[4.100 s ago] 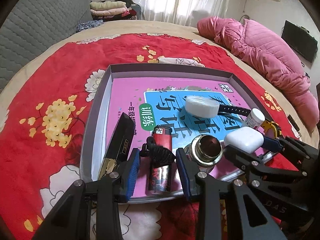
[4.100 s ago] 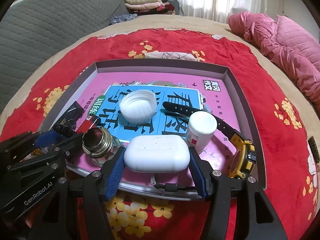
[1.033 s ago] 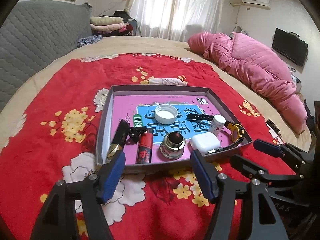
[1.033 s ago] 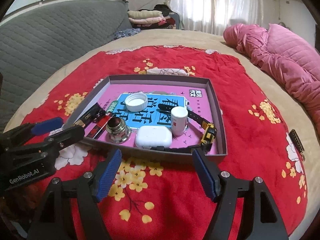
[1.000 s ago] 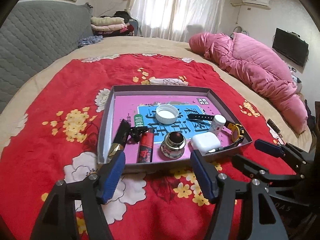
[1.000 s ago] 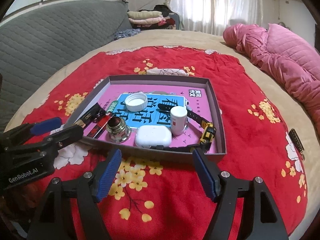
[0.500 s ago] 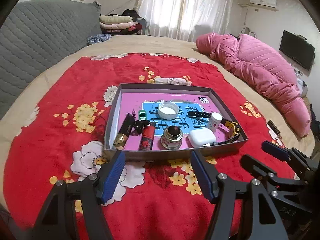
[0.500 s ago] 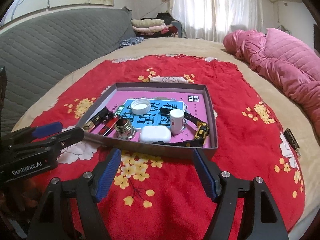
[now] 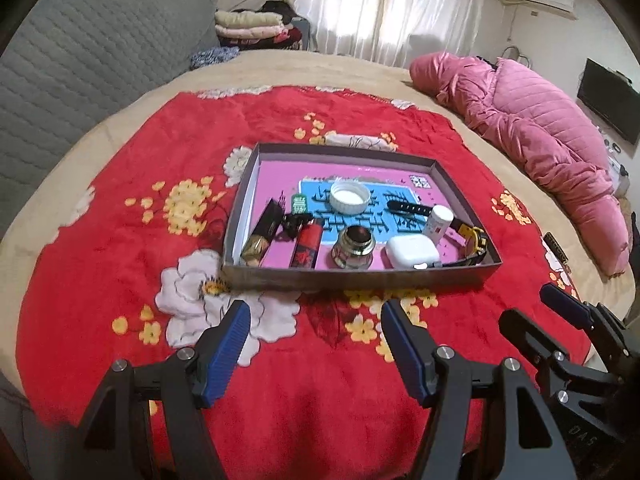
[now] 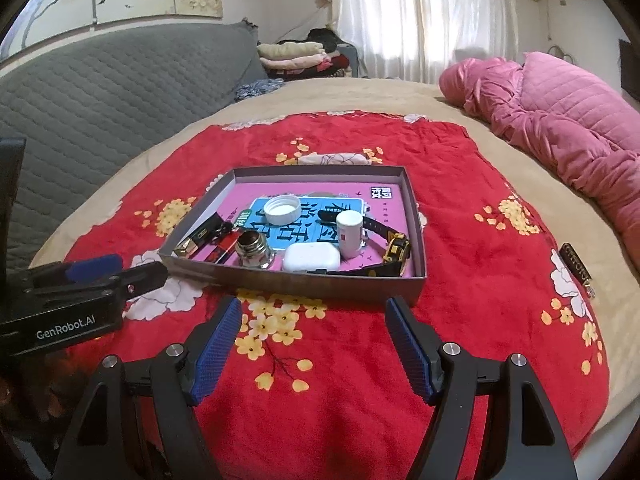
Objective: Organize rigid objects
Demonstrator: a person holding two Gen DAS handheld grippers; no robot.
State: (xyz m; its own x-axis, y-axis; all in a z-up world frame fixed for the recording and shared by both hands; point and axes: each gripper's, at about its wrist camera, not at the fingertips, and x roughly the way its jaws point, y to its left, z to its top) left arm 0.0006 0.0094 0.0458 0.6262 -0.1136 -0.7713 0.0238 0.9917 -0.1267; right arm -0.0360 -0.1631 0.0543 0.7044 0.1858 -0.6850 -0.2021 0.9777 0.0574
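One box (image 9: 360,278) holds one cap (image 9: 349,198), one bottle (image 9: 438,221), one watch (image 9: 472,240), one earbud case (image 9: 411,251), one lighter (image 9: 306,248).

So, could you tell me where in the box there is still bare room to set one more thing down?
The far strip of the box, behind the white cap, is bare, as is the left corner behind the black case. The near row from that case to the earbud case and watch is crowded.
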